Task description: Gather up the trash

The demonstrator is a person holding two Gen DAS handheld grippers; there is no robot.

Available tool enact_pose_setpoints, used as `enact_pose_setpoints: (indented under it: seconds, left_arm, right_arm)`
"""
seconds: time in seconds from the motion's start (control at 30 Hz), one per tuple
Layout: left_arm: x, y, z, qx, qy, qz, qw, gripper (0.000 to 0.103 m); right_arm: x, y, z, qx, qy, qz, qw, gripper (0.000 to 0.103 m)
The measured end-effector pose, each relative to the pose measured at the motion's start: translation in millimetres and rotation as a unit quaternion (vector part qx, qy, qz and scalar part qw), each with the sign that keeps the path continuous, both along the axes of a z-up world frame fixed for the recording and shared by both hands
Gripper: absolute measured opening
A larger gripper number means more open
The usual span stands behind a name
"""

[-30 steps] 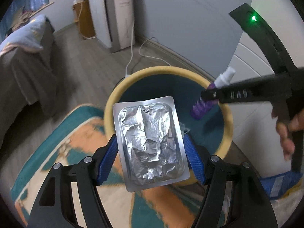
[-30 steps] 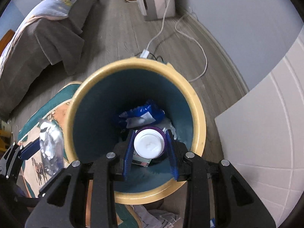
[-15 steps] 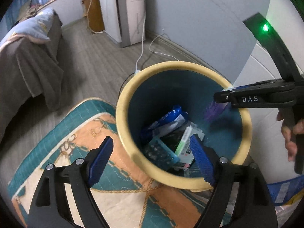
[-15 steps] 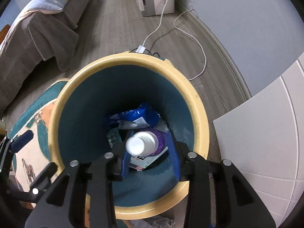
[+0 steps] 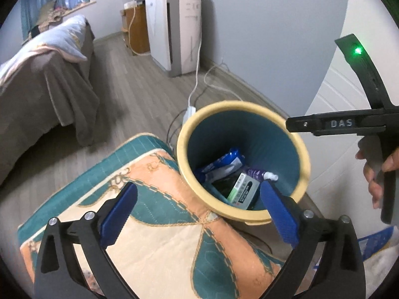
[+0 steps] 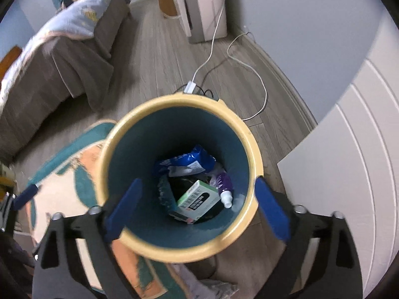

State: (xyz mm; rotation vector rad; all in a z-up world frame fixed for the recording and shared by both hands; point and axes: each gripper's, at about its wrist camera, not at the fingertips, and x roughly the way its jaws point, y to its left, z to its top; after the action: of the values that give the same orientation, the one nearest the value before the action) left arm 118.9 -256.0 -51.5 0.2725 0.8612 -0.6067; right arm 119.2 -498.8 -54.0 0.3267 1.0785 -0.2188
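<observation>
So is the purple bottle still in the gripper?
No, the purple bottle lies in the bin, and the right gripper is open and empty.

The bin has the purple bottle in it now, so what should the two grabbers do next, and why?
Probably lift both away from the bin toward more trash. The left gripper and right gripper are open and empty, the purple bottle lies inside, and wrappers remain on the floor.

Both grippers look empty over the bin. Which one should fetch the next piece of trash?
Probably the left gripper: it is open above the rug beside the bin, while the open right gripper sits directly over the bin's mouth.
</observation>
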Motion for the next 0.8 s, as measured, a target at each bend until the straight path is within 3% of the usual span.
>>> enact_pose_setpoints:
  seconds: [0.23,0.43,0.63,0.8]
  left_arm:
    - [-19,7,37,-0.036,-0.008,0.020,0.9991,0.098]
    - [-38,25,60,-0.044,-0.019,0.047,0.9978,0.098]
    - [-50,40,64,-0.045,-0.019,0.057,0.9972,0.098]
    - [-55,38,60,-0.017,-0.043,0.050,0.9977,0.098]
  right_arm:
    - [-41,19,24,-0.034,-0.007,-0.003,0.999,0.097]
    - [-72,30,48,-0.065,-0.043,-0.006,0.997,0.097]
    - [-93,37,65,-0.079,-0.073,-0.021,0.994,0.097]
    - [-100,41,73,-0.086,-0.090,-0.024,0.992,0.097]
